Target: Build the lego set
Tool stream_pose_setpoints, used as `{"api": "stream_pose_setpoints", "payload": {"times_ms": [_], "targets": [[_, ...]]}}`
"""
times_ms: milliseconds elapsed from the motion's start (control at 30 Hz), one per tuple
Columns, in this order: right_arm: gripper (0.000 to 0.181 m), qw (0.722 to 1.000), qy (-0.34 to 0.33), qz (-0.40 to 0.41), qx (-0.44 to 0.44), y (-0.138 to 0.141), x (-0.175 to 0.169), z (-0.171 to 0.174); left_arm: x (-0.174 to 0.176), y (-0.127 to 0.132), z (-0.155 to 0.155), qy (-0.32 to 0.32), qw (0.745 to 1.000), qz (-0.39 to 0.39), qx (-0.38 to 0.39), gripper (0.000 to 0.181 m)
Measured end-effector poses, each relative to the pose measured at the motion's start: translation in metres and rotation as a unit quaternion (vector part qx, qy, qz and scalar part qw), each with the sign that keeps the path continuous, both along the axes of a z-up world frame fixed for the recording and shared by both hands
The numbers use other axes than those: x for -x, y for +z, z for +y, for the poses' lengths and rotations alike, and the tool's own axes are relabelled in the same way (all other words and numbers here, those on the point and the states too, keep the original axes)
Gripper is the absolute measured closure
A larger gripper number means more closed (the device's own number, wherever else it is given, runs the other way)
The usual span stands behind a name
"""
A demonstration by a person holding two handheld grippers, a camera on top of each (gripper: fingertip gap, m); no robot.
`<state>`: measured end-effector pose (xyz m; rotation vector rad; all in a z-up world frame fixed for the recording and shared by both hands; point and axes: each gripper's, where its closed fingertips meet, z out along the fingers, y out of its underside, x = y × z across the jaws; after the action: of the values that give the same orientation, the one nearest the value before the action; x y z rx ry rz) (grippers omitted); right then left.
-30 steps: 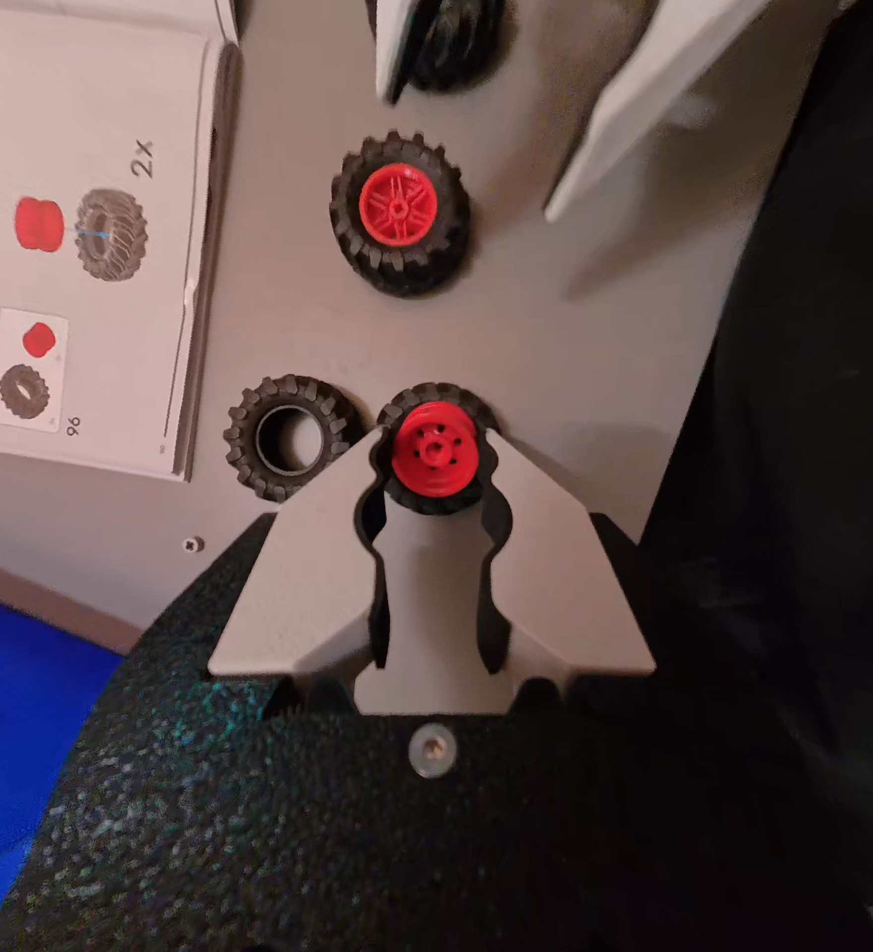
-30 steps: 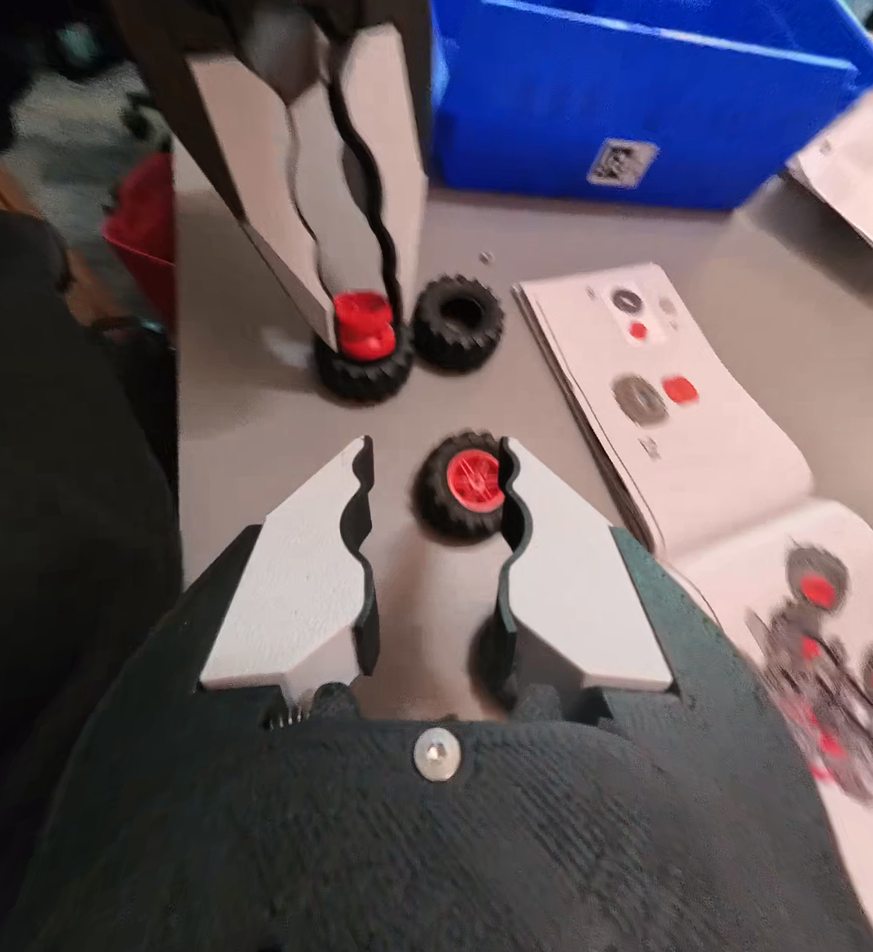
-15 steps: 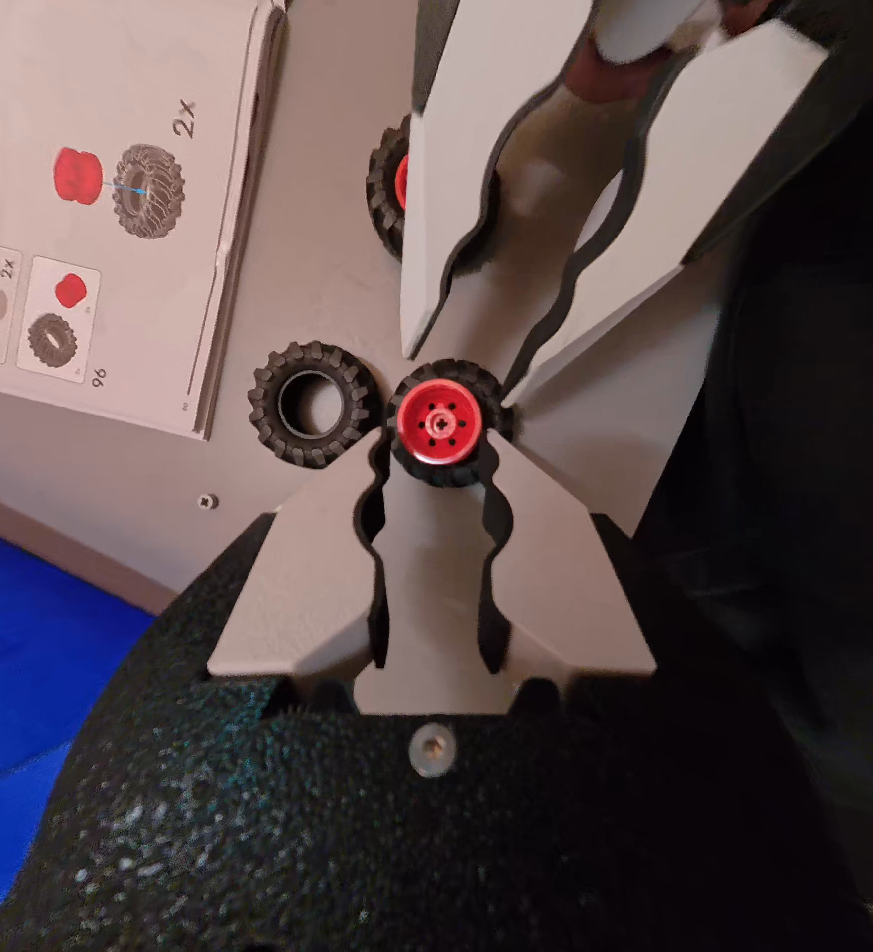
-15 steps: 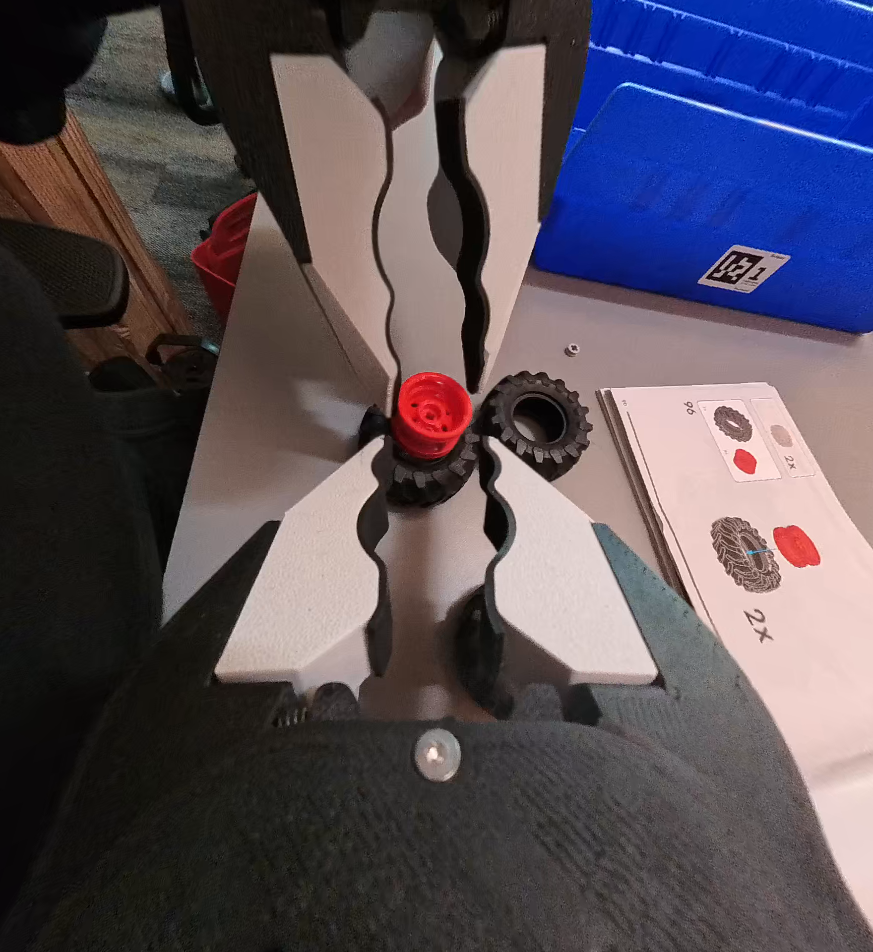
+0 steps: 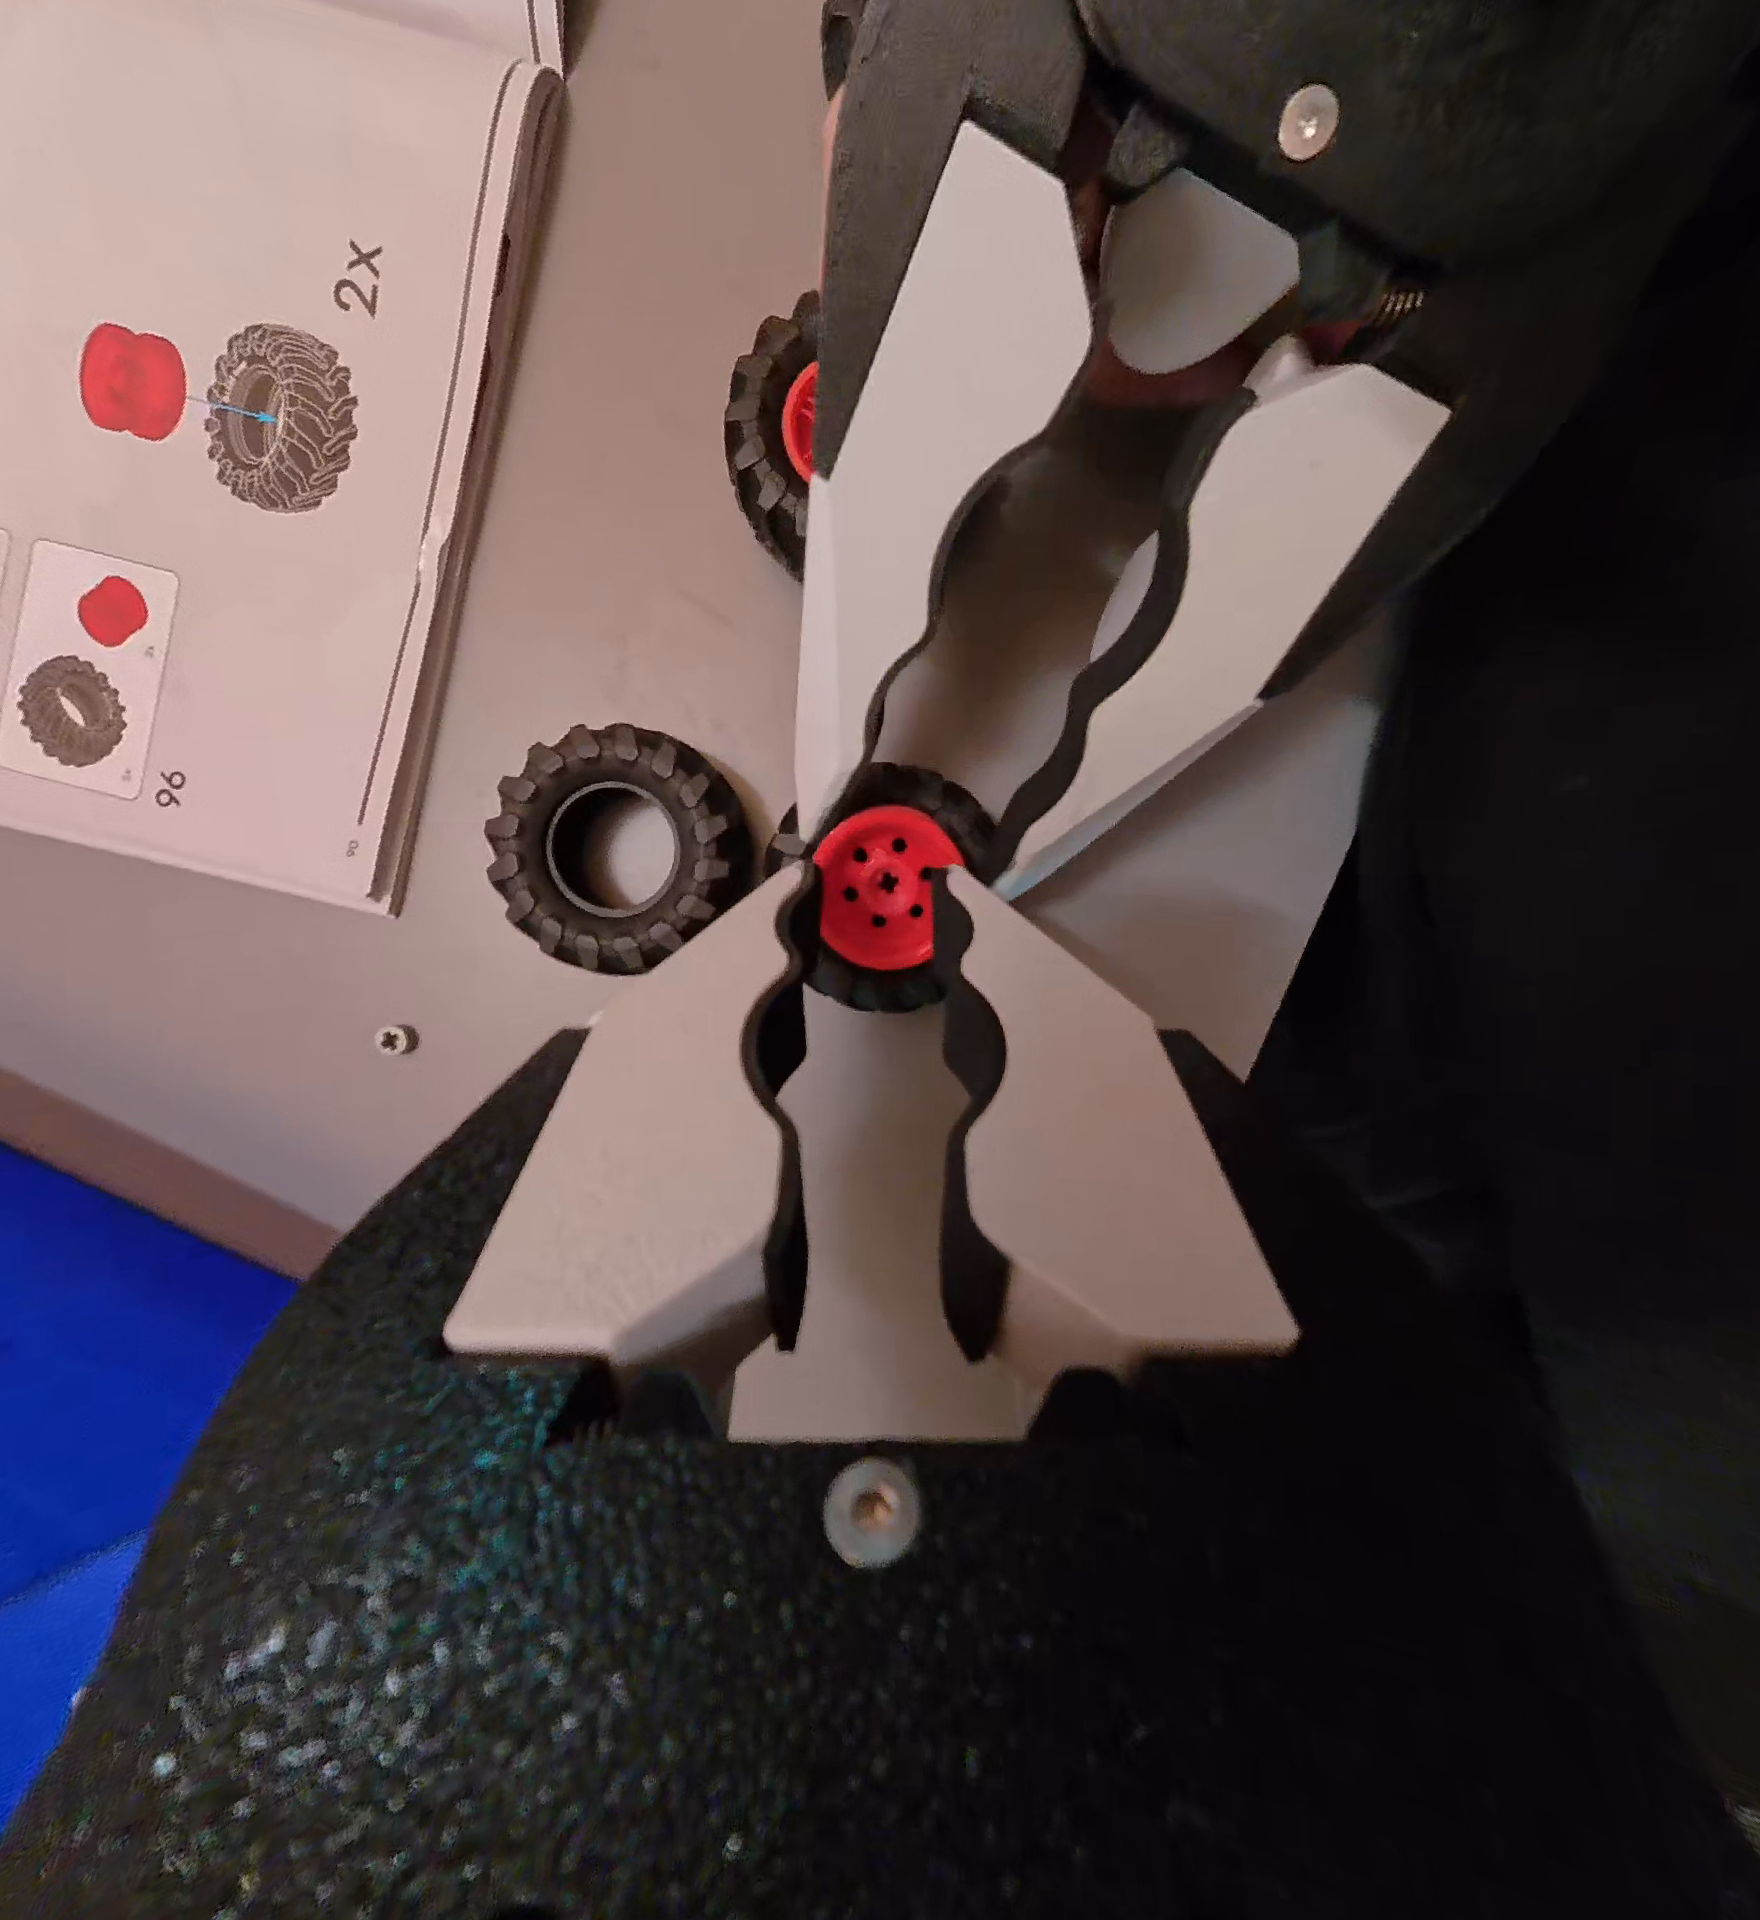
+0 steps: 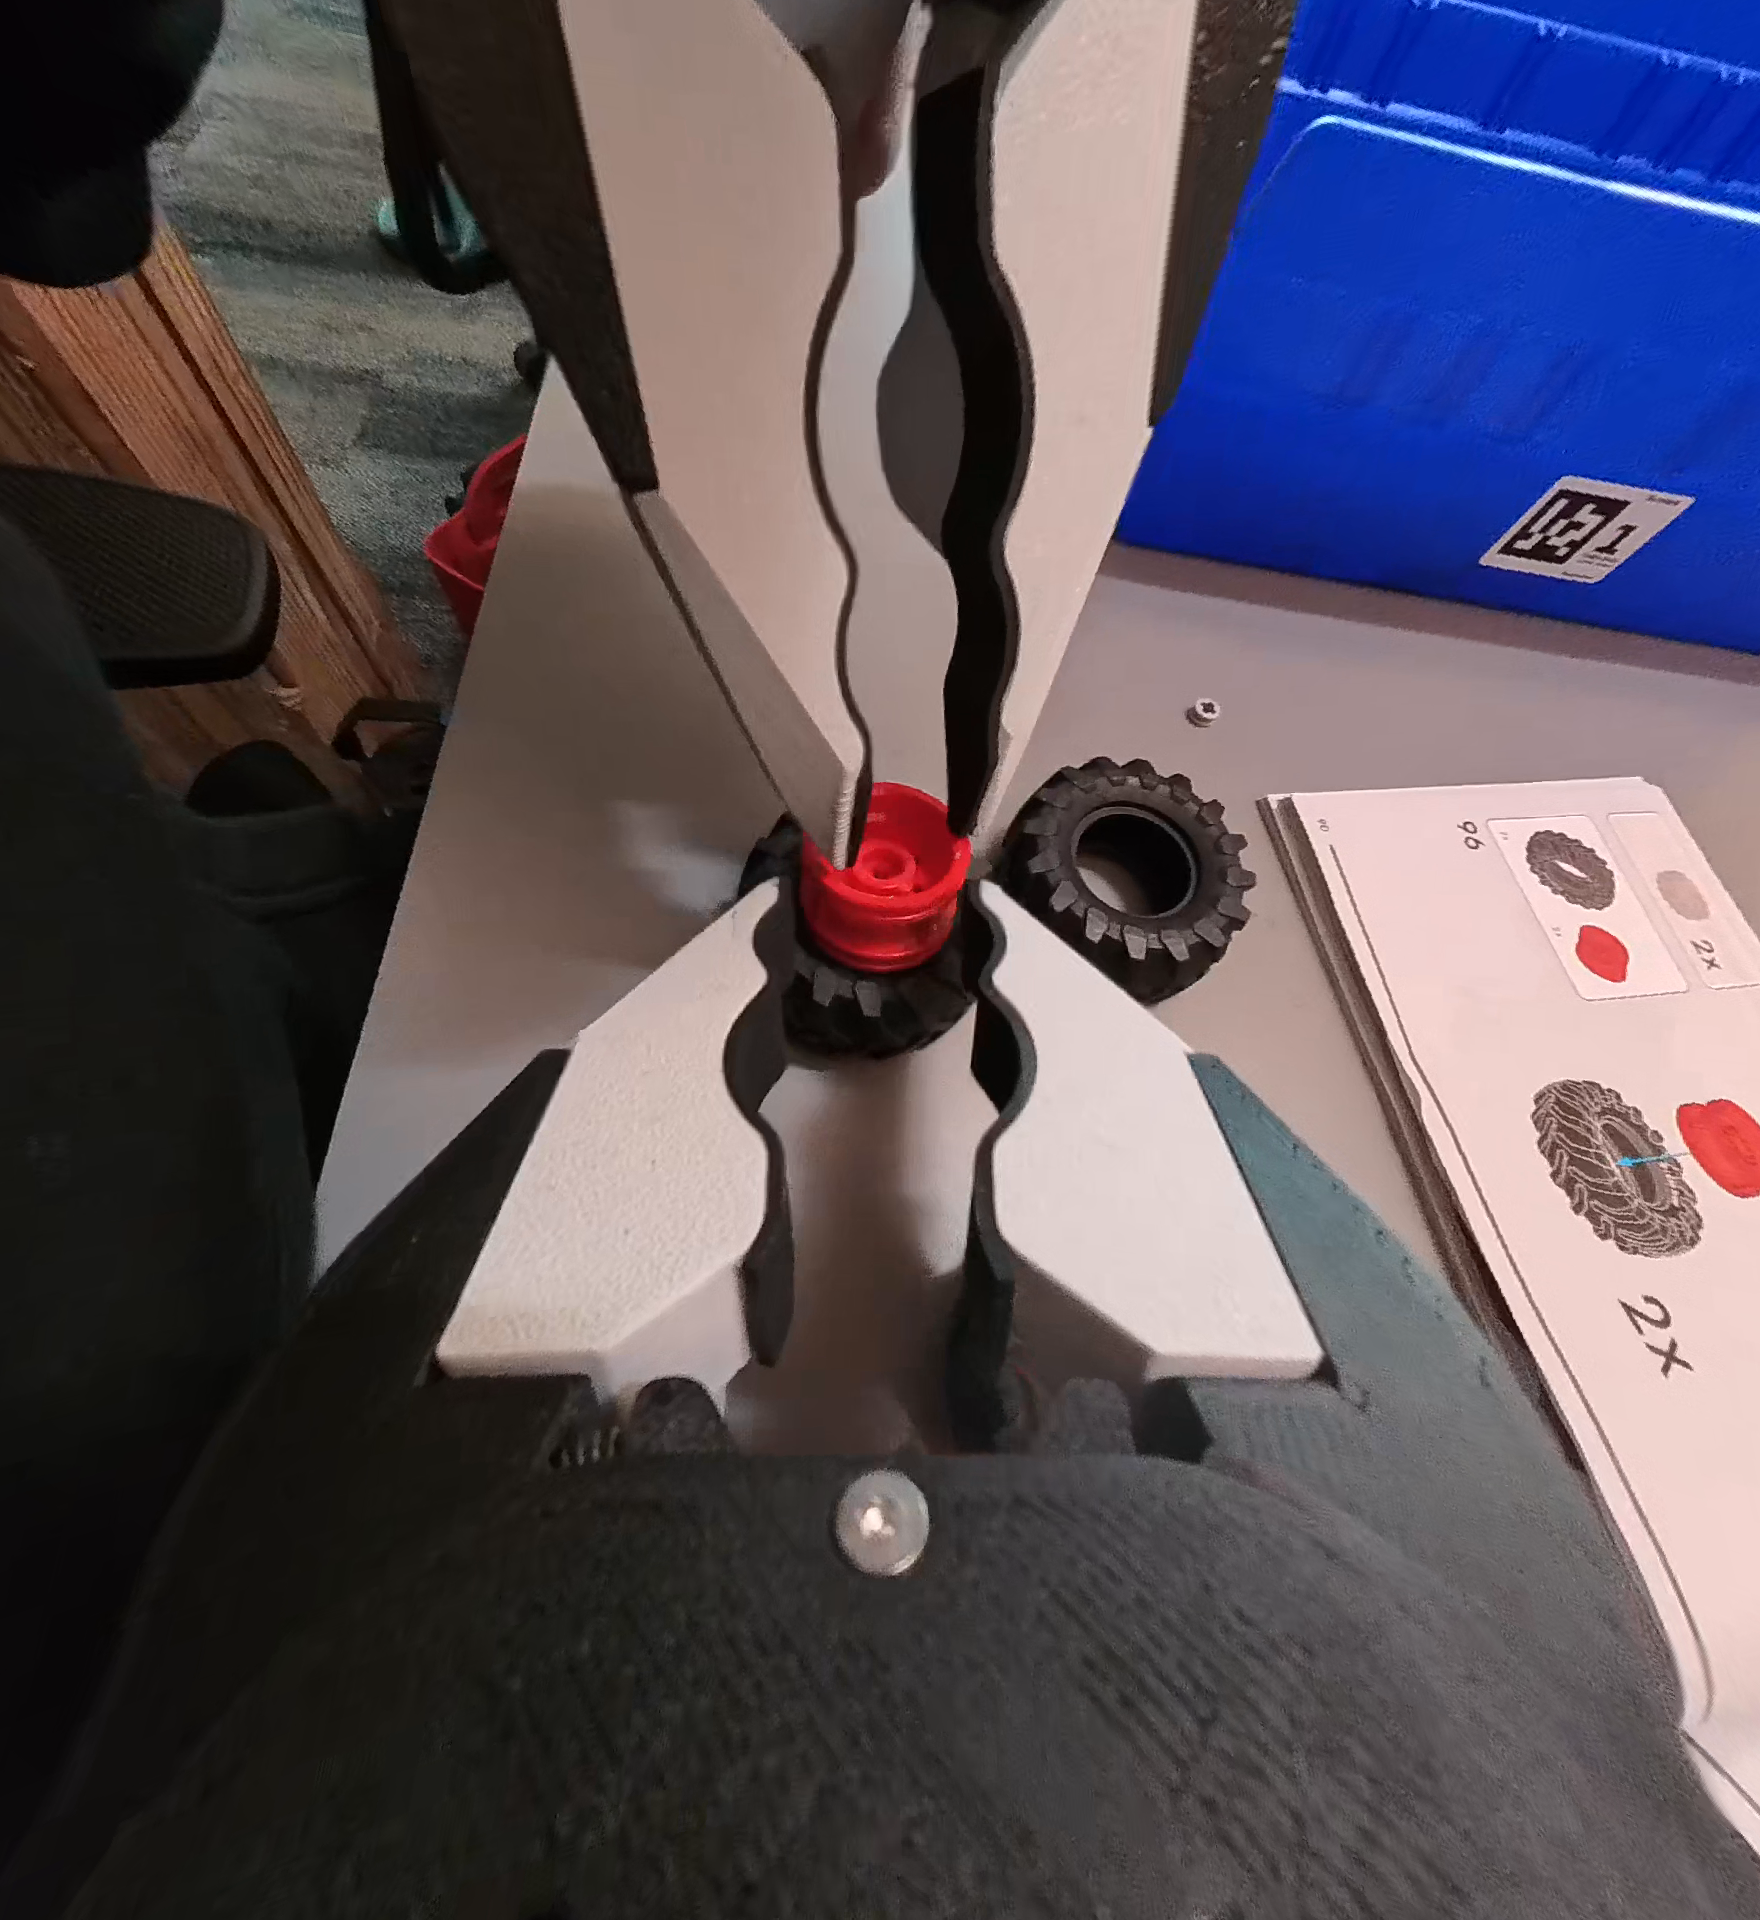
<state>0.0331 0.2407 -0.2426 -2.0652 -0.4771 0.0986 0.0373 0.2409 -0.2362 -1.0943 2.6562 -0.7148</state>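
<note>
While both sets of tips meet at one wheel | left gripper clamps red rim | right gripper narrow, straddling black tyre | spare tyre beside | table

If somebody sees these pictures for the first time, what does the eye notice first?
First, the red wheel hub sitting partly in a black tyre, with both grippers' tips meeting around it at the table's left edge. Next, the empty tyre just beside it, and the open instruction booklet to the right.

red rim: glossy plastic | tyre: matt knobbly rubber | booklet: smooth paper
</note>
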Motion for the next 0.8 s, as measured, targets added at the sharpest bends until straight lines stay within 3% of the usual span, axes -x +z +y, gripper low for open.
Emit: {"api": "stream_pose_setpoints", "payload": {"times_ms": [400, 567, 667, 800], "targets": [[0.152, 1.000, -0.007, -0.003, -0.008, 0.000, 0.000, 0.002, 0.001, 0.002, 0.008, 0.013, 0.999, -0.030, -0.011, 0.161], [0.150, 1.000, -0.006, -0.009, -0.012, 0.000, 0.000, 0.002, 0.001, 0.011, 0.007, 0.023, 0.999, -0.037, 0.019, 0.168], [0.147, 1.000, -0.011, -0.005, -0.014, 0.002, -0.002, 0.001, 0.003, 0.013, 0.007, 0.020, 0.999, -0.032, 0.033, 0.181], [0.147, 1.000, -0.009, 0.007, -0.020, 0.007, -0.005, -0.002, 0.006, 0.010, 0.006, 0.011, 0.999, -0.016, 0.031, 0.181]]}}
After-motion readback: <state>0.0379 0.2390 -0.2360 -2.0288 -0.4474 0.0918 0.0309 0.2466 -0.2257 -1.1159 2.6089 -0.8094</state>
